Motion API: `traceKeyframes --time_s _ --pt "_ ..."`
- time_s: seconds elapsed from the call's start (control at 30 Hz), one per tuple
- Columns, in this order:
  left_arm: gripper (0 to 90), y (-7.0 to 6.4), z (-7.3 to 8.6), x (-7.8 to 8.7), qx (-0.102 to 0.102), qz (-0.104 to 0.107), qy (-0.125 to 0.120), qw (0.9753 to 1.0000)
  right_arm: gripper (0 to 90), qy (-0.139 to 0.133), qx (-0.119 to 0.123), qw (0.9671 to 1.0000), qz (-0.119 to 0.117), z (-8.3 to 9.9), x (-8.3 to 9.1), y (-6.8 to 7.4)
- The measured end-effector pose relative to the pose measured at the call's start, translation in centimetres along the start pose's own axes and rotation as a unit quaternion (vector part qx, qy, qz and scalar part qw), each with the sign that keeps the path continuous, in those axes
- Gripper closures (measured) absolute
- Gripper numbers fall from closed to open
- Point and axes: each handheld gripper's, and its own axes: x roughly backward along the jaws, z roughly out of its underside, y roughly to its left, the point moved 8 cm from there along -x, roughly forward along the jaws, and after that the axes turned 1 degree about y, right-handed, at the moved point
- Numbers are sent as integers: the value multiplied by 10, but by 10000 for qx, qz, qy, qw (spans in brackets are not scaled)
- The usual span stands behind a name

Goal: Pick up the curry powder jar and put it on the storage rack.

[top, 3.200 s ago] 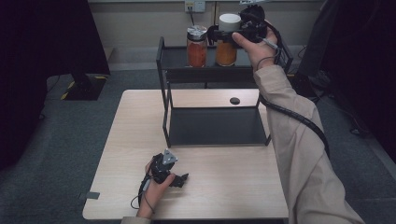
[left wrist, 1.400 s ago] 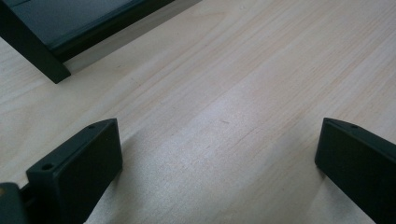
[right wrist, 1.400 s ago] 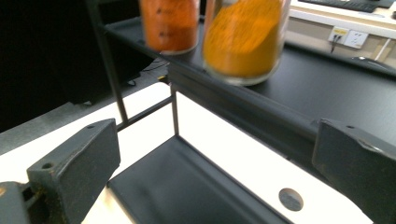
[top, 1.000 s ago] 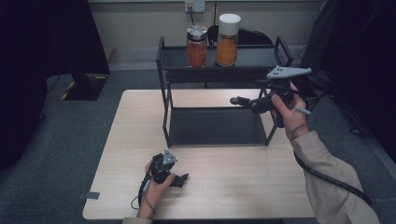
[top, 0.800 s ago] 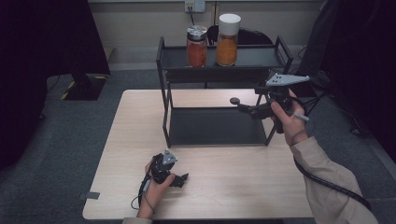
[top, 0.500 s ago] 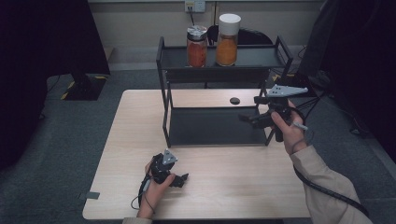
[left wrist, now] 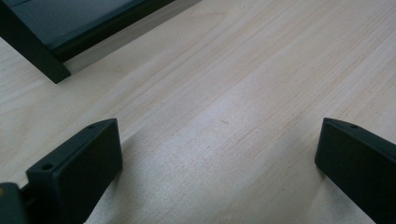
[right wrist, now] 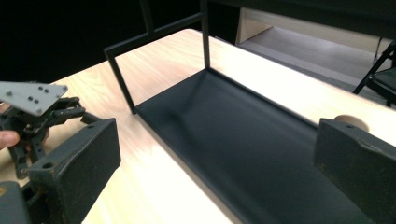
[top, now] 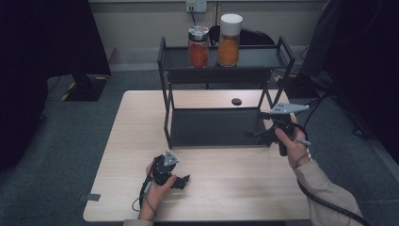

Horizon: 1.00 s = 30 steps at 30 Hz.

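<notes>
both jars (top: 198, 46) stand on the rack's (top: 164, 75) top shelf. right gripper (top: 256, 135), jaws open and empty, hangs by the lower shelf. left gripper (top: 184, 179) rests open on the table (top: 226, 179).

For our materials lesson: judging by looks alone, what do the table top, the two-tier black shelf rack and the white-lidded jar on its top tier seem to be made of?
Table top: pale wood or wood-look laminate, matt, with visible straight grain lines.
Shelf rack: probably painted metal, with thin square black bars and a flat shelf of dull sheen.
White-lidded jar: clear glass or plastic, since the orange contents show through; the lid looks like plastic.
</notes>
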Motion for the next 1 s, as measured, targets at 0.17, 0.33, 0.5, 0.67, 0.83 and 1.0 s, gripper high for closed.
traceKeyframes --time_s 0.17,0.33,0.5,0.67,0.83,1.0 --pt "0 0 0 0 0 -1 -1 10000 1 113 0 9999 -37 17 -3 0" --pt "0 0 0 0 0 -1 -1 10000 1 279 46 9996 23 36 -5 -1" --pt "0 0 0 0 -19 -10 0 10000 1 332 58 9994 -23 50 -5 -2" --pt "0 0 0 0 -19 -11 1 10000 2 436 51 9990 -38 64 -7 -3" --pt "0 0 0 0 -18 -10 0 10000 2 502 33 9987 -36 76 -7 -4" --pt "0 0 0 0 -19 -10 0 10000 3 602 40 9982 -15 87 -8 -5"
